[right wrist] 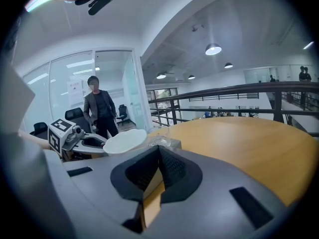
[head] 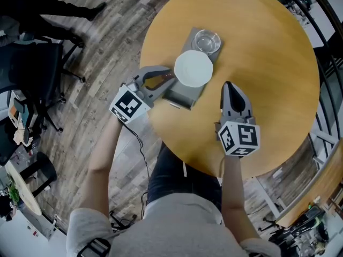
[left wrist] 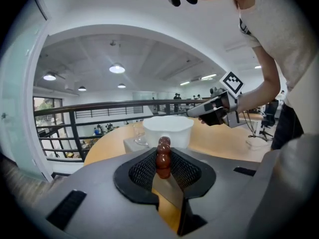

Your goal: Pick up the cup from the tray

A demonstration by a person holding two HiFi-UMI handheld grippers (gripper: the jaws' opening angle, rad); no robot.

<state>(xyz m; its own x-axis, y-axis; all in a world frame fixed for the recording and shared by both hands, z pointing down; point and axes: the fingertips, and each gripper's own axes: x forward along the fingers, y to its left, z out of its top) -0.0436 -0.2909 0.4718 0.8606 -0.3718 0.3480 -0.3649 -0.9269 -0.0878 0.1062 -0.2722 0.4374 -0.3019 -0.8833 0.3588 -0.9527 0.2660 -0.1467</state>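
Observation:
A white cup (head: 193, 68) with a brown beaded handle (left wrist: 163, 156) stands on the near part of a grey tray (head: 185, 96). My left gripper (head: 167, 79) reaches in from the left and is shut on that handle; the beads sit between its mesh pads. In the right gripper view the white cup (right wrist: 124, 141) looks tilted. A clear glass (head: 207, 40) stands on the tray's far end. My right gripper (head: 228, 85) is shut and empty, hovering over the bare table right of the tray.
The tray lies on a round wooden table (head: 268, 63), whose near edge is just under both grippers. An office chair (head: 32, 68) stands on the floor to the left. A person (right wrist: 99, 111) stands beyond the table by a glass wall, and a railing (left wrist: 99, 108) runs behind.

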